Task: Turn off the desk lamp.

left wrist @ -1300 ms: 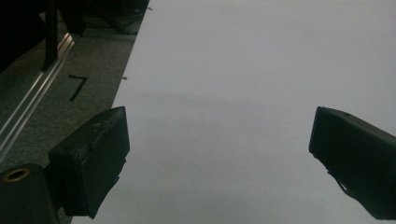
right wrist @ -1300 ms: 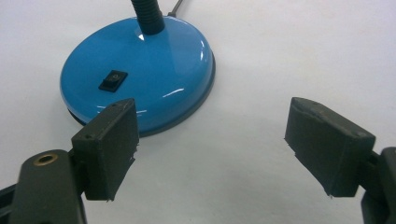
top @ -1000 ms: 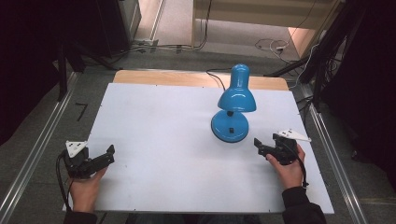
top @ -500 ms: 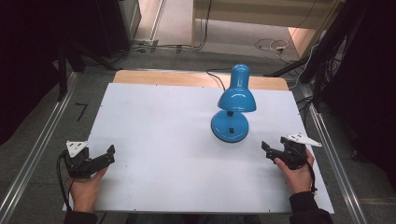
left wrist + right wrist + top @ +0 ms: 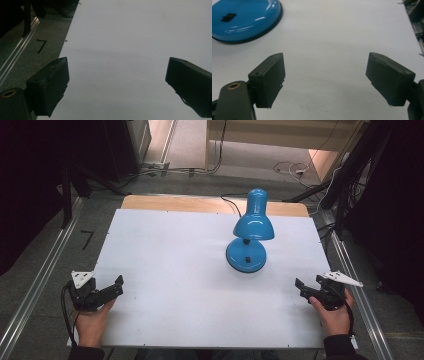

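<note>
A: Tabletop [image 5: 175,270], white and bare across most of its face, with a strip of light wood along its far edge. That is the biggest thing here.

B: And around it?

A: Grey floor [image 5: 50,265] with metal rails running along both sides of the table, a black mark like a 7 on the floor well to the left of the lamp, and loose cables on the ground beyond the lamp, past the far edge.

B: Where is the lamp?

A: The blue desk lamp [image 5: 248,240] stands right of the table's middle, toward the far side. Its round base [image 5: 244,20] sits flat on the white surface with a small black switch on top, and the shade tips down over the base.

B: The hands?

A: Both rest at the near edge, well apart from the lamp. The left hand [image 5: 90,322] is far to the lamp's near left, holding the left gripper [image 5: 112,289] low over the table corner, pointing roughly toward the lamp. The right hand [image 5: 334,317] is to the lamp's near right, its right gripper [image 5: 301,287] aimed left toward the lamp's base.

B: Fingers?

A: Both pairs of jaws are spread wide with nothing but white surface between them.
</note>
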{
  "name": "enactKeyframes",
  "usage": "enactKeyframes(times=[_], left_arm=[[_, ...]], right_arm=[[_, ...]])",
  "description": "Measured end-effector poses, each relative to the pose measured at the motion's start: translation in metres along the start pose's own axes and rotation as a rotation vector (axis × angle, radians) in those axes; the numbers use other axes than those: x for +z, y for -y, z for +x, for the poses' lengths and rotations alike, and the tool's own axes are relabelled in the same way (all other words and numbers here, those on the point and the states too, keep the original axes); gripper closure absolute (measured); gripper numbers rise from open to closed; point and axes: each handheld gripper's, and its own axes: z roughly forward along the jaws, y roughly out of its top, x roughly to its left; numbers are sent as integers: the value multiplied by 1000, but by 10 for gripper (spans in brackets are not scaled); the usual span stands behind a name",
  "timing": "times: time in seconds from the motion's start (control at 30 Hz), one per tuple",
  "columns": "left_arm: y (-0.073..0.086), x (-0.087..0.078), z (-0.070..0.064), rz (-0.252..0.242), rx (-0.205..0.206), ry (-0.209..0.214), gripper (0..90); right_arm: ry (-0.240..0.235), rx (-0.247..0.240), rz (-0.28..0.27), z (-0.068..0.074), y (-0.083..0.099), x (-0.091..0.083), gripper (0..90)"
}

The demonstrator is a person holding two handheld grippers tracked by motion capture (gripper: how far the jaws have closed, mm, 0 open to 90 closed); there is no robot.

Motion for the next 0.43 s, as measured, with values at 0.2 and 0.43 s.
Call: enactKeyframes(times=[0.2, 0.43], left_arm=[[0, 0, -1, 1, 3, 2, 57], [-1, 1, -2, 0, 2, 4, 57]], right_arm=[[58, 41, 23, -21, 10, -2, 145], [122, 45, 103, -34, 16, 10, 126]])
